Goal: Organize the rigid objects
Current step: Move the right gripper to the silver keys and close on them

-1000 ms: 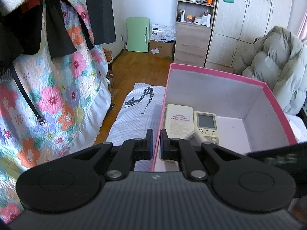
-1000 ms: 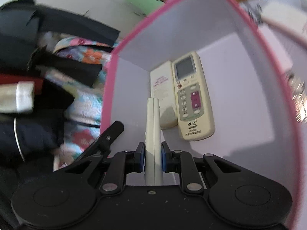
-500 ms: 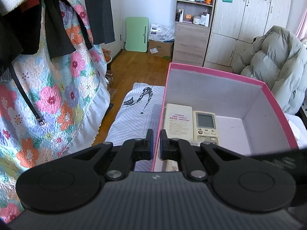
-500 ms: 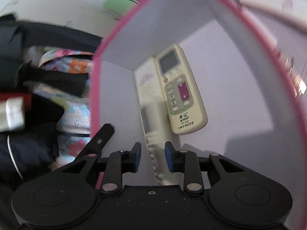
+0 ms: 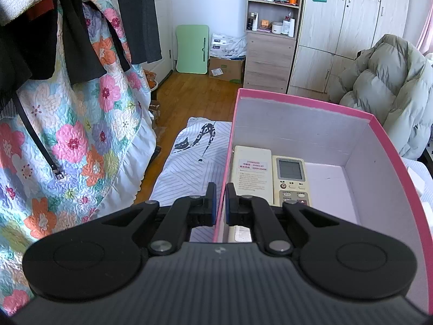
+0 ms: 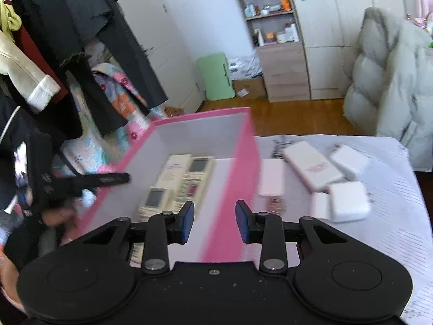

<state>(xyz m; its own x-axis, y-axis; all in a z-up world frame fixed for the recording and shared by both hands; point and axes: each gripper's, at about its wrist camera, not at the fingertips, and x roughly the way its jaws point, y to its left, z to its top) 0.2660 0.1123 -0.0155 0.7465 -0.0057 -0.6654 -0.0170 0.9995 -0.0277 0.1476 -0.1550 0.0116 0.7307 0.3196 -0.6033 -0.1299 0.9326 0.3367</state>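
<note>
A pink box point(image 5: 305, 103) with a white inside stands on the bed. My left gripper point(image 5: 220, 207) is shut on the box's left wall point(image 5: 226, 162). Two cream remotes point(image 5: 289, 174) lie side by side on its floor, and a third remote point(image 6: 154, 200) lies nearer in the right wrist view. My right gripper point(image 6: 214, 221) is open and empty, raised above the box's right wall point(image 6: 247, 146). Several white rigid boxes point(image 6: 311, 169) lie on the bed right of the pink box.
A floral quilt point(image 5: 67, 135) and dark clothes hang at the left. A padded grey coat point(image 5: 392, 89) sits at the right. A wooden shelf and wardrobe point(image 5: 273, 40) stand at the back. The striped bedsheet point(image 6: 384, 189) spreads under the white boxes.
My right gripper let go of the remote it held upright inside the box, opened wide and pulled up and back. The left gripper has stayed on the box wall.
</note>
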